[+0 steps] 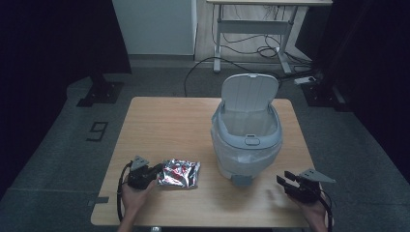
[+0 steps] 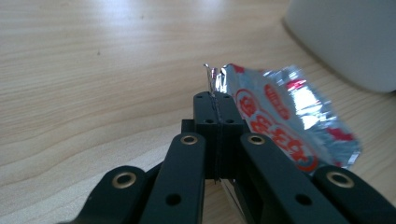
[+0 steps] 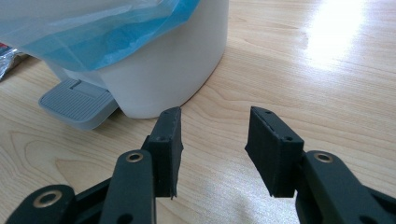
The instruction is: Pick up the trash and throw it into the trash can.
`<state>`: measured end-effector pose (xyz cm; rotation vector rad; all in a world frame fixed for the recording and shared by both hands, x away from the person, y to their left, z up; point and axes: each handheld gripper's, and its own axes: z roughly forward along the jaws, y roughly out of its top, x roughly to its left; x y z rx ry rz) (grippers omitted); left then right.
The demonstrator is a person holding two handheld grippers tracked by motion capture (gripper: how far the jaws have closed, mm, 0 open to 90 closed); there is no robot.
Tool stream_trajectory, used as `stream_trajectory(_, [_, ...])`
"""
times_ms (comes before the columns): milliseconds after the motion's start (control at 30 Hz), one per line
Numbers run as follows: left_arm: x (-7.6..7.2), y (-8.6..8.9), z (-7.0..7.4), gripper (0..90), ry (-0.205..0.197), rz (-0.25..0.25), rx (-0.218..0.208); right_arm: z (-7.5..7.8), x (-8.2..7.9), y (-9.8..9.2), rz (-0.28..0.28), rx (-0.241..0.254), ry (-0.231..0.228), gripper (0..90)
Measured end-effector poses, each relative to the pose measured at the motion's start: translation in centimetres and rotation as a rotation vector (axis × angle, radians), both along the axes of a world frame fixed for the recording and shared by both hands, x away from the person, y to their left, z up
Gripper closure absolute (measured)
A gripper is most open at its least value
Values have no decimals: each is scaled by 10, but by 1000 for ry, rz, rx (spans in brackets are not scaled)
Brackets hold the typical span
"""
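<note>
silver foil packet with red print too blurred to read, near table's front edge left of open pedal bin, pinched at its edge by left gripper; right gripper empty, jaws apart.

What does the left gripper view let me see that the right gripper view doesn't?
The left gripper view alone shows the left gripper, its jaws shut on the edge of a shiny foil wrapper with red print. The right gripper view alone shows the right gripper, jaws apart with nothing between them, plus the bin's grey foot pedal and blue bag liner. Both share the wooden table and part of the white bin.
</note>
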<state>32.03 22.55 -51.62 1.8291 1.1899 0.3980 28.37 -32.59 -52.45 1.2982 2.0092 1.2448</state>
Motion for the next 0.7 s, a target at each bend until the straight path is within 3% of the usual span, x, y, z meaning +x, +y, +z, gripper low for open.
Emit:
stream_trajectory(433, [-12,6,29,900,-69,-22,-126,0,-1,-3,-22,4,6,557])
stream_trajectory(700, [-17,7,53,900,-104,-45,-149,-1,0,-4,-26,6,8,559])
